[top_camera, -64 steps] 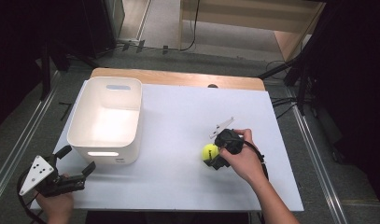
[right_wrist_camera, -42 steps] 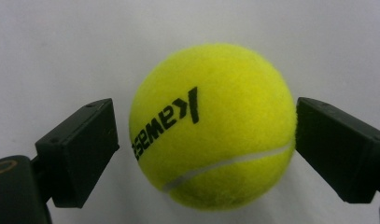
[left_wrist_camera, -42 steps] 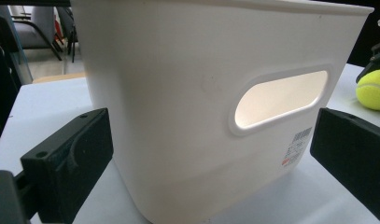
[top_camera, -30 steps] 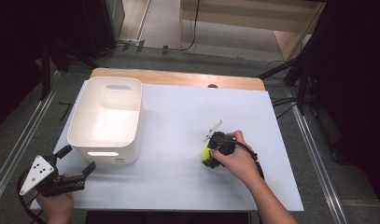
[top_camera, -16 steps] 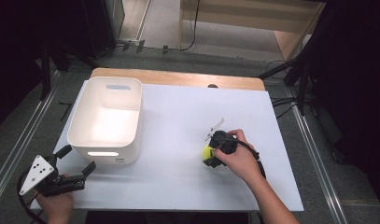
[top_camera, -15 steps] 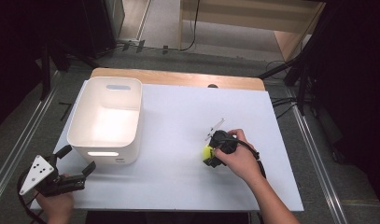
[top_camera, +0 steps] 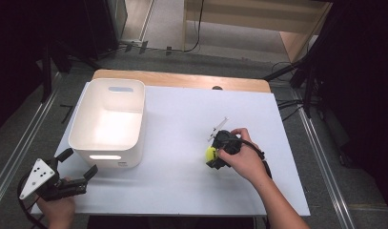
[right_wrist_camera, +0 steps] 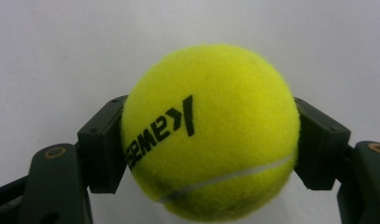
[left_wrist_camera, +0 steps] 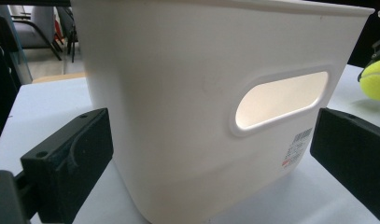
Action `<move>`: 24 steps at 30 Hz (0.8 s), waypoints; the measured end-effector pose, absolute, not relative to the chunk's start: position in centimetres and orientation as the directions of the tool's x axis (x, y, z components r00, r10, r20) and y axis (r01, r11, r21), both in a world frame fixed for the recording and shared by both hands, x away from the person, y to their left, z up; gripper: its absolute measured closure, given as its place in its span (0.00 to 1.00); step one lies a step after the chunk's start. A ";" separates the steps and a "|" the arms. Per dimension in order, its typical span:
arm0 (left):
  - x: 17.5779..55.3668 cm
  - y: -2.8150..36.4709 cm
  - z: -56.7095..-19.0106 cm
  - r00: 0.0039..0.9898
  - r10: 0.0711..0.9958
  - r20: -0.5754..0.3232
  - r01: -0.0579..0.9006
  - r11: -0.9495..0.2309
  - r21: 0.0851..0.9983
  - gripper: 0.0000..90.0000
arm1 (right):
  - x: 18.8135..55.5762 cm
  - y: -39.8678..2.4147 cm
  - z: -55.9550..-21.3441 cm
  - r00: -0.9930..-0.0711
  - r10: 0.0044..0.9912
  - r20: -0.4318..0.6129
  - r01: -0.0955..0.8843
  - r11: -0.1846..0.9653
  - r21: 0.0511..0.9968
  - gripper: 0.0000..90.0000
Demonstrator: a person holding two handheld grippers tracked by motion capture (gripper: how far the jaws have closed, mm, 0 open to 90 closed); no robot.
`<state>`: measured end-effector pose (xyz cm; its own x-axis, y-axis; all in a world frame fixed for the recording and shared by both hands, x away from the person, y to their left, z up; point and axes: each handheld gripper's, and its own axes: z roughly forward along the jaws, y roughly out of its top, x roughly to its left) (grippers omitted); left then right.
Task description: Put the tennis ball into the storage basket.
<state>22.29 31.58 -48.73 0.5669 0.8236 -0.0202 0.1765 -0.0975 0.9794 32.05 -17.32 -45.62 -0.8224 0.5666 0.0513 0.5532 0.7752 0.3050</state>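
1. Since the earliest frame the right gripper [top_camera: 214,157] has shifted a little nearer the white bin [top_camera: 108,121] and closed down over the tennis ball [top_camera: 210,153], which then lay in plain sight beside it; the left gripper [top_camera: 75,164] has kept its place.
2. The right gripper's jaws are clamped on the tennis ball [right_wrist_camera: 210,133], one black pad pressed against each side of it, as the right gripper view shows.
3. The tennis ball sits low over the white bench [top_camera: 182,124], well to the right of the white bin and level with the bin's near end.
4. The left gripper's jaws stand wide apart with nothing between the pads; in the left gripper view they frame the near wall of the white bin [left_wrist_camera: 187,93] and its oval handle slot without touching it.
5. The left gripper is just off the near left corner of the white bin, at the bench's edge.
6. From the left gripper view the tennis ball [left_wrist_camera: 375,79] appears beyond the white bin's right side.
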 end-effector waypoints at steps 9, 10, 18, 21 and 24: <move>22.3 31.6 -48.7 0.568 0.822 -0.026 0.178 -0.092 0.980 0.00 | 32.6 -16.8 -44.4 -0.834 0.549 0.056 0.535 0.780 0.324 0.26; 22.3 31.6 -48.7 0.568 0.823 -0.025 0.178 -0.093 0.980 0.00 | 32.6 -16.8 -44.2 -0.832 0.552 0.058 0.539 0.778 0.322 0.26; 22.3 31.6 -48.7 0.567 0.823 -0.027 0.181 -0.092 0.979 0.00 | 33.1 -16.1 -43.4 -0.842 0.537 0.057 0.523 0.785 0.332 0.26; 22.3 31.6 -48.7 0.567 0.823 -0.028 0.181 -0.092 0.979 0.00 | 33.3 -15.8 -43.0 -0.847 0.529 0.057 0.516 0.790 0.332 0.26; 22.4 31.6 -48.7 0.567 0.823 -0.027 0.182 -0.092 0.979 0.00 | 33.4 -15.5 -42.6 -0.848 0.527 0.058 0.514 0.790 0.335 0.26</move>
